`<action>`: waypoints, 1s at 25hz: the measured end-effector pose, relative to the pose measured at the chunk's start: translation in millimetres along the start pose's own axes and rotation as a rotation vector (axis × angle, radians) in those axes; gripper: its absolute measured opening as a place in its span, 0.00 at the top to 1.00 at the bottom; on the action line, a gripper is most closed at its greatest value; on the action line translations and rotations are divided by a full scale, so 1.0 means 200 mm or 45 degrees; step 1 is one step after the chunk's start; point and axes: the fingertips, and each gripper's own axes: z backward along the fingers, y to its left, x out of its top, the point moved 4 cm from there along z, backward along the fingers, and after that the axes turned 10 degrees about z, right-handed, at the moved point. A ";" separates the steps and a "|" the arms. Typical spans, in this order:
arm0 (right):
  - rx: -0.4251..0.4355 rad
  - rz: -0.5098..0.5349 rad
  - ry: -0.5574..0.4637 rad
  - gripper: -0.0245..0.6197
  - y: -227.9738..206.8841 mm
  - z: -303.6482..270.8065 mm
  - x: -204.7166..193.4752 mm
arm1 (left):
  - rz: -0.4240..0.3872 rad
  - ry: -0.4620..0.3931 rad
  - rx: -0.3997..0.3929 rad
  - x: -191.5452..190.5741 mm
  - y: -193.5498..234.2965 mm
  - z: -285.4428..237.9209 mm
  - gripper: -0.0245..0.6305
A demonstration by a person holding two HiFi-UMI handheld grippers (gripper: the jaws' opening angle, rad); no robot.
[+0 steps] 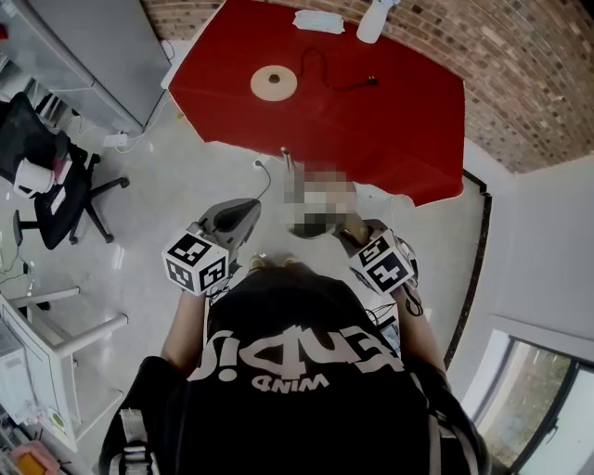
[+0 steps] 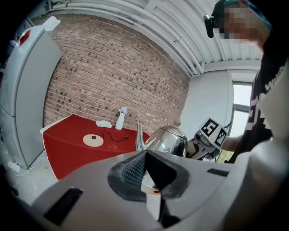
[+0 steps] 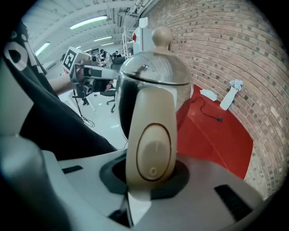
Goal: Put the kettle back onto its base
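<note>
Right tongs (image 3: 151, 180) clamp the kettle (image 3: 153, 76) by its cream handle (image 3: 151, 135); left tongs (image 2: 143, 173) are closed and empty. I hold the kettle aloft, short of the red table (image 1: 399, 121) carrying its base (image 1: 274, 83). Rigid polished steel, likely heavy and slippery, so I judge the handle the only safe grip.

Red table (image 1: 371, 130): round base (image 1: 274, 83), cord (image 1: 327, 82), bottle (image 1: 373, 20), cloth (image 1: 318, 21).

The kettle (image 3: 153, 72) is mirror-polished metal, its handle (image 3: 151, 149) smooth cream plastic. The counter (image 1: 371, 111) wears matt red cloth; the base (image 1: 274, 83), at ten o'clock on it, looks matt cream. The wall (image 1: 520, 74) behind is rough brick. The left tongs (image 2: 145, 155) have dimpled, matt dark pads (image 2: 131, 170).
</note>
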 end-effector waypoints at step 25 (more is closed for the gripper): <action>0.052 0.096 -0.012 0.86 -0.22 0.04 -0.21 | 0.019 -0.064 0.117 -0.07 -0.12 -0.12 0.95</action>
